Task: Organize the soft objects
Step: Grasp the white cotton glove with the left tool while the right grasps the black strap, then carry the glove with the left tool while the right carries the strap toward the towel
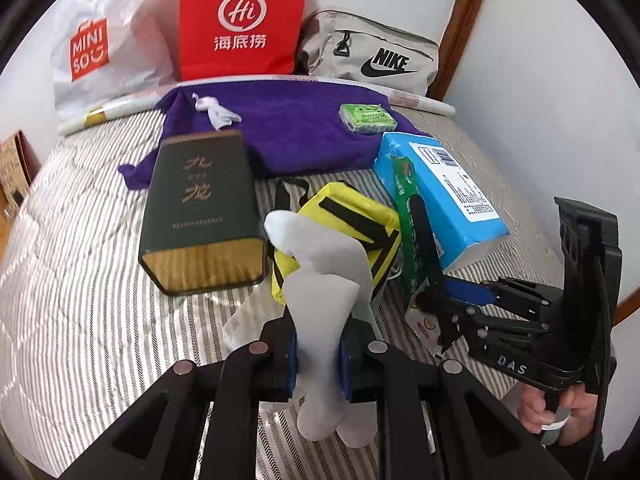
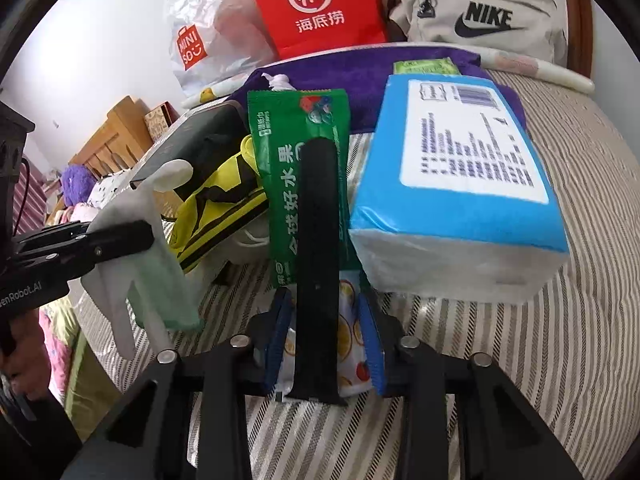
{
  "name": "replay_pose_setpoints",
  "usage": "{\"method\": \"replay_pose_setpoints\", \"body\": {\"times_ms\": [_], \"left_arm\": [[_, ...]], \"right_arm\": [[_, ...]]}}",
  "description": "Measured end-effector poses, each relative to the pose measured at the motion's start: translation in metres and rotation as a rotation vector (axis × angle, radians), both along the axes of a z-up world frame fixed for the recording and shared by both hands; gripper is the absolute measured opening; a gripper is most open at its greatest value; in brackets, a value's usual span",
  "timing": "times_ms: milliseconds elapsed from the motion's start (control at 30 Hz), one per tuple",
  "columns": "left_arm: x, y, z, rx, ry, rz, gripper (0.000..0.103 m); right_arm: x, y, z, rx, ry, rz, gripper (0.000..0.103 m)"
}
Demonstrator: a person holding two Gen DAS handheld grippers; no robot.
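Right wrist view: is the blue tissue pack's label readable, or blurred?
Right wrist view: the label on the blue plastic tissue pack is smeared, unreadable. Left wrist view: the same pack's barcode shows, its small print too tiny; edges bend from fisheye.

Tin box (image 1: 202,216) at frame centre-left, pouch (image 1: 348,220) just right, tissue pack (image 1: 444,184) further right, towel (image 1: 288,128) behind.

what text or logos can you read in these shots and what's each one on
"MINISO": white plastic bag
"Hi", "海底捞": red paper bag
"NIKE": beige fabric pouch
"九龙": dark green box
"DAS": right gripper
"好水果", partly hidden: green snack packet
Blue tissue pack label and barcode, small green packet: too blurred.
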State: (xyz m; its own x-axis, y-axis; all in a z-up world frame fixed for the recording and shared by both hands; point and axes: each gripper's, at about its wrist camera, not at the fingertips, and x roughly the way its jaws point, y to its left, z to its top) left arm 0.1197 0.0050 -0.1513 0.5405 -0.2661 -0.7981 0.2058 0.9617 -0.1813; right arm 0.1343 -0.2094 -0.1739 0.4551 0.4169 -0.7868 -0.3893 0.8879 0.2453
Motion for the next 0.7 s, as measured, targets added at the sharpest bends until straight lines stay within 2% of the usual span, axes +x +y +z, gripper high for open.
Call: {"method": "replay_pose_setpoints", "body": {"times_ms": [33, 133, 367, 400, 433, 500, 700], "left_arm": [[0.0, 0.001, -0.001, -0.002, 0.001, 0.003, 0.015], [-0.002, 0.006, -0.003, -0.005, 0.003, 0.017, 0.015], [-0.006, 0.024, -0.001, -0.035, -0.006, 0.055, 0.015], [-0.008, 0.027, 0.0, -0.036, -0.008, 0.062, 0.015], [-0.009, 0.029, 0.001, -0.035, -0.009, 0.066, 0.015], [-0.01, 0.035, 0.0, -0.03, -0.007, 0.082, 0.015], [-0.014, 0.044, -0.008, -0.036, 0.015, 0.113, 0.016]], "right_arm": [[-0.002, 0.002, 0.002, -0.01, -0.012, 0.006, 0.02], [-0.01, 0.001, 0.014, -0.021, -0.06, 0.016, 0.019], [-0.025, -0.004, 0.031, -0.049, -0.081, 0.037, 0.016], [-0.028, -0.005, 0.033, -0.055, -0.085, 0.036, 0.013], [-0.032, -0.007, 0.035, -0.057, -0.087, 0.039, 0.005], [-0.04, -0.014, 0.039, -0.058, -0.078, 0.044, 0.005], [-0.049, -0.037, 0.021, -0.128, -0.037, -0.008, 0.005]]}}
